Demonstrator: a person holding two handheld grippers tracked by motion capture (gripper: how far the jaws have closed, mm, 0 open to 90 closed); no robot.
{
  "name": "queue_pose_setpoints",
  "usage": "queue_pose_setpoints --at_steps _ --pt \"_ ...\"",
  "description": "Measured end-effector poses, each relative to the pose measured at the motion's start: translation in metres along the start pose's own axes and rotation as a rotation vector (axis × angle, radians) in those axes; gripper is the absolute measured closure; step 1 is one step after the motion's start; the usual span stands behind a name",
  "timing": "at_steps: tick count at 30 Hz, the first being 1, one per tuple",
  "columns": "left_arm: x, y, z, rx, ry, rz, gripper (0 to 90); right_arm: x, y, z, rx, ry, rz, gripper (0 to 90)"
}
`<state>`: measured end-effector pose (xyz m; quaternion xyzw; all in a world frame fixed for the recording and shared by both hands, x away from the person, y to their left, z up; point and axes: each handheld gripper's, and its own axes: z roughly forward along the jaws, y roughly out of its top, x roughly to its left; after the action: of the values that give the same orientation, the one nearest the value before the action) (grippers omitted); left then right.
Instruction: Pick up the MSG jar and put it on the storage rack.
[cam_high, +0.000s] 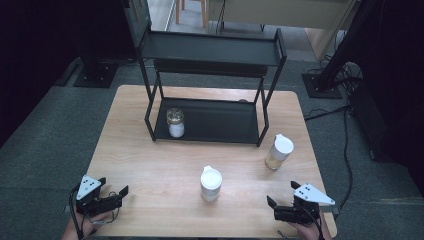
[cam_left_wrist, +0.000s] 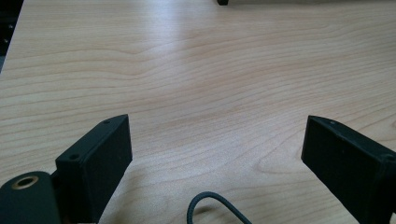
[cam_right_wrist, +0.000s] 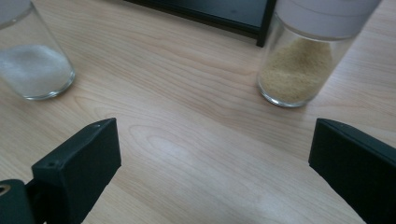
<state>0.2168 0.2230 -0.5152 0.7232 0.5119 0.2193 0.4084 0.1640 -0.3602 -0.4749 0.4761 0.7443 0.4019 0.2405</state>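
While both grippers rest at the near edge of the surface (cam_high: 150, 165), the left gripper (cam_high: 114, 194) near its left corner and the right gripper (cam_high: 281, 202) near its right, each has its fingers spread wide around nothing. The white-lidded jar of white powder (cam_high: 211, 184) stands midway along the near edge; the jar of tan granules (cam_high: 278, 152) stands toward the right edge, beside the black shelf rack (cam_high: 210, 122).

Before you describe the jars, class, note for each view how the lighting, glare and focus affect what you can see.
High view: dim and soft, dark corners, pale sheen on the table. Left gripper view: bright, a glare streak on the wood, near jaws sharp. Right gripper view: the jar of white grains and jar of tan grains are cut off at the top, with a faint sheen below.
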Motion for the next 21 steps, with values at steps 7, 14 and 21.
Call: queue_pose_setpoints --at_steps 7,14,21 --pt "0.000 0.000 0.000 0.001 -0.002 -0.001 8.8 0.014 0.009 0.002 -0.010 0.032 -0.039 1.9" --pt "0.000 0.000 0.000 0.002 -0.004 -0.002 8.8 0.027 0.017 0.005 -0.012 0.059 -0.079 1.9" --pt "0.000 0.000 0.000 0.002 -0.007 -0.002 8.8 0.039 0.026 0.007 -0.026 0.085 -0.119 2.0"
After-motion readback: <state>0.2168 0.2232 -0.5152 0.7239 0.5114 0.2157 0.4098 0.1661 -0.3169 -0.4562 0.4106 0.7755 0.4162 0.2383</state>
